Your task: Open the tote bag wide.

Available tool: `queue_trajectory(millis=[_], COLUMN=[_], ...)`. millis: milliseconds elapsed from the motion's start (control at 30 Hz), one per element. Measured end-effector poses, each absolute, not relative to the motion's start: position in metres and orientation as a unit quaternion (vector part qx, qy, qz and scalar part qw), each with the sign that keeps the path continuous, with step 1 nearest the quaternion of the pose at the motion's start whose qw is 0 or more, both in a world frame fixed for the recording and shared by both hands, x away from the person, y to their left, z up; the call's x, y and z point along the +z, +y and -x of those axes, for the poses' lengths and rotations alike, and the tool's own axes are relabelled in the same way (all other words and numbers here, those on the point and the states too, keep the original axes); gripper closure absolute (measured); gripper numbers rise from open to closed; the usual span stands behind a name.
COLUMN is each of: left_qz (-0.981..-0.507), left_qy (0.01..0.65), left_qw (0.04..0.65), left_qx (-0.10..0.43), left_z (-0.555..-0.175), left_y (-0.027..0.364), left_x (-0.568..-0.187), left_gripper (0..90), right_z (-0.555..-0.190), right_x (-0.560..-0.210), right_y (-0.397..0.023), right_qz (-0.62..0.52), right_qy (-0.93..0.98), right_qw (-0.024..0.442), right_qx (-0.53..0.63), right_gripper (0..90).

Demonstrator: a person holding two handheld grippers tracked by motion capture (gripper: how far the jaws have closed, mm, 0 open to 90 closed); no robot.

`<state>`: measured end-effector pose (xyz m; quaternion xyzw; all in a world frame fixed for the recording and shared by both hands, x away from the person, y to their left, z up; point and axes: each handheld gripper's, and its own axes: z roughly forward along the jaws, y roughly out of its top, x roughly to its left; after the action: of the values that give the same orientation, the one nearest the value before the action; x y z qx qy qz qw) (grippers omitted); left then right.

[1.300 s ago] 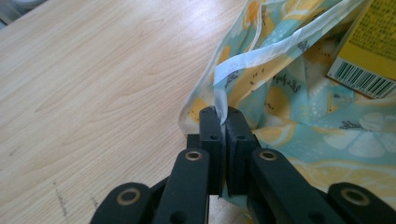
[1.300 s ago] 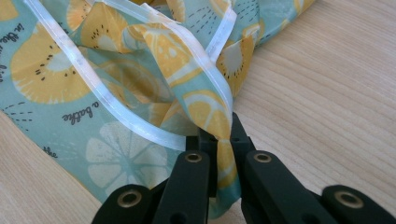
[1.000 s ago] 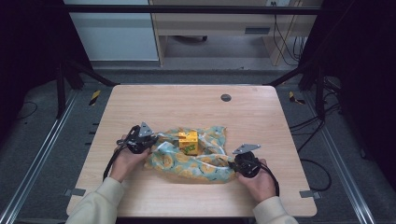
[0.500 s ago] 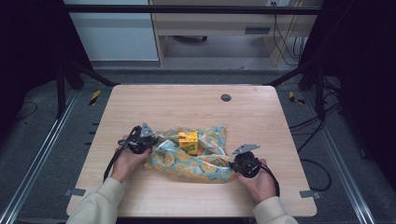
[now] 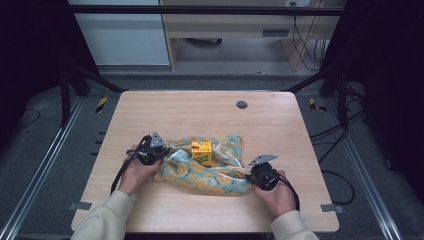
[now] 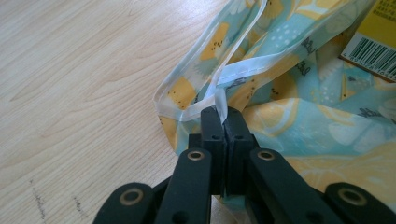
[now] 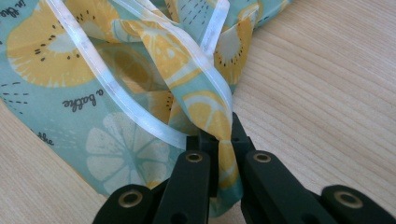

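Thin printed film, teal with yellow fruit slices, makes up the bag (image 5: pixel 210 170) lying on the table (image 5: pixel 200 110) toward your near edge. Your left tongs (image 5: pixel 159 152) are pressed together on the clear sealed strip at the bag's left end. That hem looks like the sound place to hold, since it is doubled and less likely to stretch than the panel.

The bag looks light, limp and probably slick, so it will sag and crumple, not keep a shape. A yellow box (image 5: pixel 202 152) sits in the bag's middle; whether in its mouth or on top of it, I cannot tell. It seems light but could slide or tip if one end rises first.

The bag's long axis runs left to right across the table, dipping nearer you on the right.

Your right tongs (image 5: pixel 250 175) pinch a gathered fold at the right end.
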<state>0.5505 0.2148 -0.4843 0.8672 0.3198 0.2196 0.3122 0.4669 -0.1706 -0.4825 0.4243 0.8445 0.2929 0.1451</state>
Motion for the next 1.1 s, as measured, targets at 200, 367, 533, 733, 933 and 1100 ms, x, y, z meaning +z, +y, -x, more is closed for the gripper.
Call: queue_trajectory(millis=[200, 367, 533, 733, 933, 1100], left_qz=[-0.868, -0.866, -0.856, -0.852, -0.850, -0.847], left_qy=[0.318, 0.323, 0.331, 0.330, 0.331, 0.330], left_qw=[0.312, 0.312, 0.327, 0.334, 0.336, 0.344], left_qx=[0.220, 0.220, 0.228, 0.230, 0.232, 0.234], left_z=[-0.550, -0.550, -0.546, -0.543, -0.542, -0.540], left_y=[0.215, 0.216, 0.221, 0.220, 0.218, 0.218], left_x=[-0.485, -0.484, -0.477, -0.473, -0.471, -0.468], left_gripper=[89.1, 87.7, 77.1, 67.8, 63.2, 54.2], right_z=[-0.467, -0.467, -0.463, -0.463, -0.464, -0.464], right_x=[-0.484, -0.484, -0.477, -0.474, -0.475, -0.476], right_y=[-0.170, -0.170, -0.172, -0.168, -0.168, -0.165], right_qz=[-0.426, -0.426, -0.415, -0.413, -0.418, -0.417], right_qy=[0.844, 0.843, 0.838, 0.838, 0.835, 0.835], right_qw=[0.142, 0.143, 0.154, 0.158, 0.161, 0.166], right_qx=[0.293, 0.295, 0.320, 0.320, 0.319, 0.320], right_gripper=[89.9, 89.6, 78.3, 72.3, 64.0, 43.9])
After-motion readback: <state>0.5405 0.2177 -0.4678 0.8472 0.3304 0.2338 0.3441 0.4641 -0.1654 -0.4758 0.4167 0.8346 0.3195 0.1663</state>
